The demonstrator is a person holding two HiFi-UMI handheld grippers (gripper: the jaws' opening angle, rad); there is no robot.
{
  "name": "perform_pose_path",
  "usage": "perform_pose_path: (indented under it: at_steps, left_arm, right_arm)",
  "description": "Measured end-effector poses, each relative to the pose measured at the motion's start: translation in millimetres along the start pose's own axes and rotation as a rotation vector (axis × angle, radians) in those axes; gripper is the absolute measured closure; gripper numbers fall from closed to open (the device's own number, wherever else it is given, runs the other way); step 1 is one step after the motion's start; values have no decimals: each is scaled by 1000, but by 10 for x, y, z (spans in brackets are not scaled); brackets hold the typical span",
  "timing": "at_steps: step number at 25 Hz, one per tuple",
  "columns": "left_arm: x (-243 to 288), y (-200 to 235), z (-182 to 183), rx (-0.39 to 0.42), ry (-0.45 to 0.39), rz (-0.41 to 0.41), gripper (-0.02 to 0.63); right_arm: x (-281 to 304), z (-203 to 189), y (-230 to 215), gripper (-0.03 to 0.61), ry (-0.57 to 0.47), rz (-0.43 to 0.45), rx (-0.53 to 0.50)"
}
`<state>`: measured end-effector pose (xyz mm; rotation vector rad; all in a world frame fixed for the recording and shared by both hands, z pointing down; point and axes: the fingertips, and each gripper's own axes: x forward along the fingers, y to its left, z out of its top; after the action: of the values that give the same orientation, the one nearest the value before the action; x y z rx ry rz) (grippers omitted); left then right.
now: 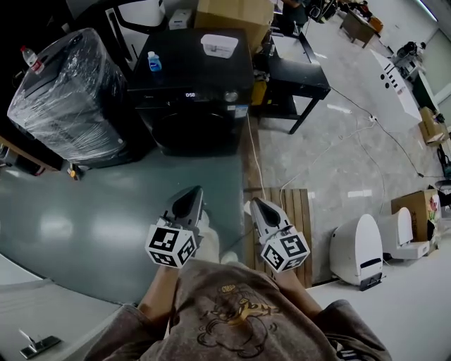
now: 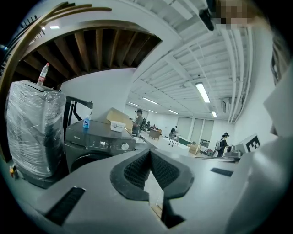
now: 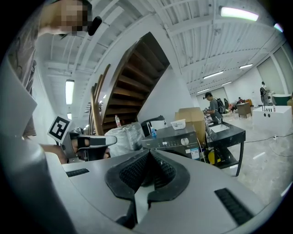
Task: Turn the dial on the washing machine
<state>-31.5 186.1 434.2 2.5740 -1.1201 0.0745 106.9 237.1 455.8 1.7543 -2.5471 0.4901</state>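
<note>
On the grey-green floor (image 1: 106, 211) ahead: dark front-loading washing machine (image 1: 194, 106). Plastic-wrapped appliance (image 1: 67, 99) stands just beside it on its left, black bench (image 1: 299, 74) on its right. Cardboard box (image 1: 236, 14) sits at the back of the machine's top. Left tool (image 1: 190, 201) and right tool (image 1: 259, 206) are held side by side, low in the head view, pointing toward the machine and well apart from it. Each has its jaws together, nothing between. On the machine's top: white container (image 1: 219, 45), blue bottle (image 1: 154, 63). Dial (image 1: 231, 96) is at the right end of the lit control panel, untouched.
</note>
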Motion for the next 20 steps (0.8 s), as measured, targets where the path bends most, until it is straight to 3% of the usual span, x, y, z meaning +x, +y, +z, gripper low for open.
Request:
perform_pose_path:
  at_steps: [10,20]
  left_arm:
    - [721,886,452,22,26,-49,614]
    - [1182,1220,736,23,31,-114,614]
  right_arm:
    - [1177,374,-254,578,-9,-37,16]
    - [1703,620,-402,578,-22,-126,-12]
